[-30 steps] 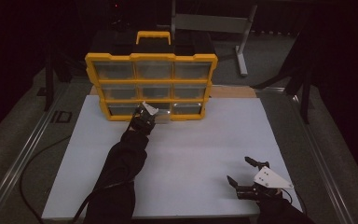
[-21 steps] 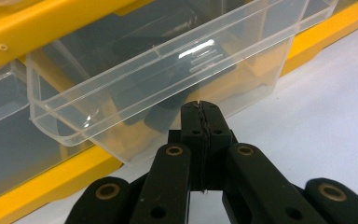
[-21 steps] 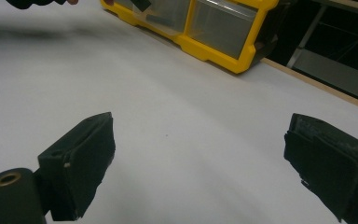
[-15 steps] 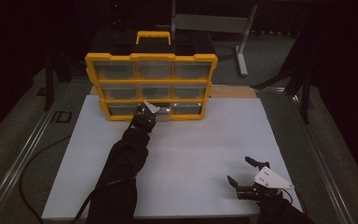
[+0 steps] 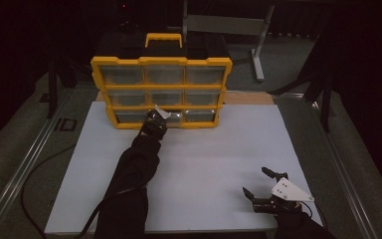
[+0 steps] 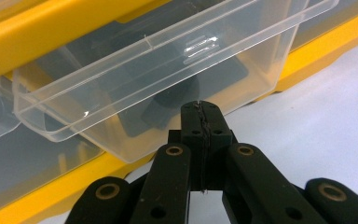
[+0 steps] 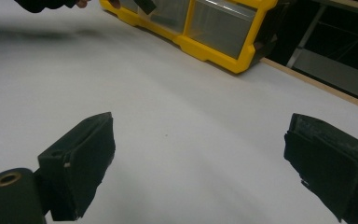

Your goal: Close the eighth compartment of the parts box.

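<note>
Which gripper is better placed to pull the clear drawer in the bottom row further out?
Probably the left gripper: its jaws are shut right at the front of the clear drawer, already partly out. The right gripper hangs open over the white table, far away.

The left arm (image 5: 132, 174) extends forward to the yellow drawer cabinet (image 5: 161, 92). The left gripper (image 6: 201, 109) sits at its bottom row, jaws pressed together. The right gripper (image 5: 258, 184) rests well apart from the cabinet, jaws spread wide.
</note>
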`<act>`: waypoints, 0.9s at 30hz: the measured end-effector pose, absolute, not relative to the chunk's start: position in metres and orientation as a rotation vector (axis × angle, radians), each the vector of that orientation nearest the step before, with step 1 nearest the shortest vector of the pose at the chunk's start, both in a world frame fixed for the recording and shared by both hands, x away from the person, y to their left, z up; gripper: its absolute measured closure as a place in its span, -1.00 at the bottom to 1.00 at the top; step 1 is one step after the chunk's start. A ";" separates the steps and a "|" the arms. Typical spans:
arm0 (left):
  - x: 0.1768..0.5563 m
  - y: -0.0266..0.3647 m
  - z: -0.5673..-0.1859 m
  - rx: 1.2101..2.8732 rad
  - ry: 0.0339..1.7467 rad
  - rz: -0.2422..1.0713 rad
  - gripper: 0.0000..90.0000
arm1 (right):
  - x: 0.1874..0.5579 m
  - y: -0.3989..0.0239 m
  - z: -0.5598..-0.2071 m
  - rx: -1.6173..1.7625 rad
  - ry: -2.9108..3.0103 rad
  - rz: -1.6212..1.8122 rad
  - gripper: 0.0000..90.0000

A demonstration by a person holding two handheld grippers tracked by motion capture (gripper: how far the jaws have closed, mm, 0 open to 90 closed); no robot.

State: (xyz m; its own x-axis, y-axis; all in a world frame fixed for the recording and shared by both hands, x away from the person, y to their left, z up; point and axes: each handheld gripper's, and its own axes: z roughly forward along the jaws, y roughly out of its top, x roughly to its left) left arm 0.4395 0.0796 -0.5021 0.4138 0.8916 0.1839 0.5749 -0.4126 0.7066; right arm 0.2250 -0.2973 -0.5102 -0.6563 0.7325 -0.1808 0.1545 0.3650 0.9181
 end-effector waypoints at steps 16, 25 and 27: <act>0.447 0.075 -0.500 2.120 1.240 0.763 1.00 | 0.225 -0.298 -0.510 0.770 2.045 1.296 -0.81; 0.449 0.075 -0.500 2.115 1.242 0.770 1.00 | 0.226 -0.299 -0.511 0.770 2.046 1.296 -0.81; 0.449 0.075 -0.499 2.117 1.242 0.772 1.00 | 0.226 -0.299 -0.511 0.768 2.046 1.296 -0.81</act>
State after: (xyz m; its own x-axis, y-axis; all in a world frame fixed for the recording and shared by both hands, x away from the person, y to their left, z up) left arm 0.4493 0.0749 -0.4993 0.4045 0.8935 0.1951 0.5700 -0.4131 0.7102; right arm 0.2257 -0.2986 -0.5106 -0.6585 0.7323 -0.1738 0.1556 0.3584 0.9205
